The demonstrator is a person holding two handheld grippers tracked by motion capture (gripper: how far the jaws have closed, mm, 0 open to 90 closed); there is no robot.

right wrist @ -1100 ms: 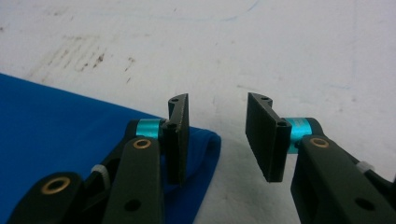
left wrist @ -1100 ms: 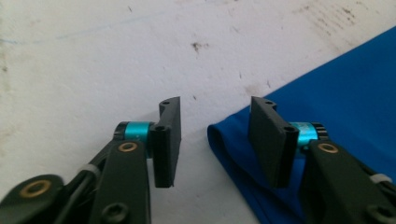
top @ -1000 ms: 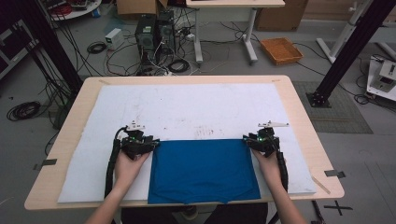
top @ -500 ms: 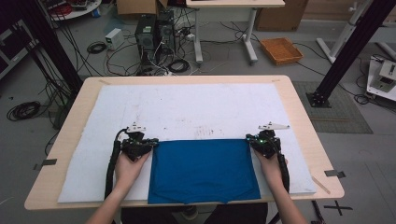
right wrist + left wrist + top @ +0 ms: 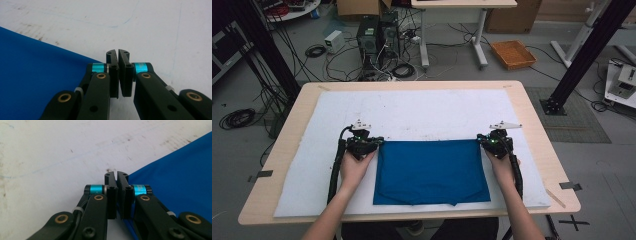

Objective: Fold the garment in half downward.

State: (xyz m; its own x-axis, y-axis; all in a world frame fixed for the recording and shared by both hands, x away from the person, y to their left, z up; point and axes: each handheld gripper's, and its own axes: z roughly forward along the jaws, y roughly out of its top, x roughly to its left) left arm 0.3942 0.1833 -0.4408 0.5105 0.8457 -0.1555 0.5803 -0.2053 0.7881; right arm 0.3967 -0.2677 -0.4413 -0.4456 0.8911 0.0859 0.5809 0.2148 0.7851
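Note:
A blue cloth (image 5: 432, 170) lies flat on the white mat (image 5: 427, 110), near the table's front edge. My left gripper (image 5: 374, 143) sits at its far left corner and my right gripper (image 5: 482, 141) at its far right corner. In the left gripper view the jaws (image 5: 116, 173) are pressed together, with blue cloth (image 5: 180, 170) running in between them low down. The right gripper (image 5: 118, 52) is likewise shut, and the cloth's (image 5: 37, 62) corner runs in behind its left jaw. The far edge is stretched straight between the two grippers.
The mat covers most of the wooden table (image 5: 294, 120), and its far half is bare with faint marks. Beyond the table on the floor are computer cases (image 5: 377, 35), cables and an orange tray (image 5: 513, 53). Black frame posts (image 5: 584, 55) stand at both sides.
Both hands have moved a little away from the person, taking the cloth's far corners with them. The far edge now lies farther up the mat and looks tauter.

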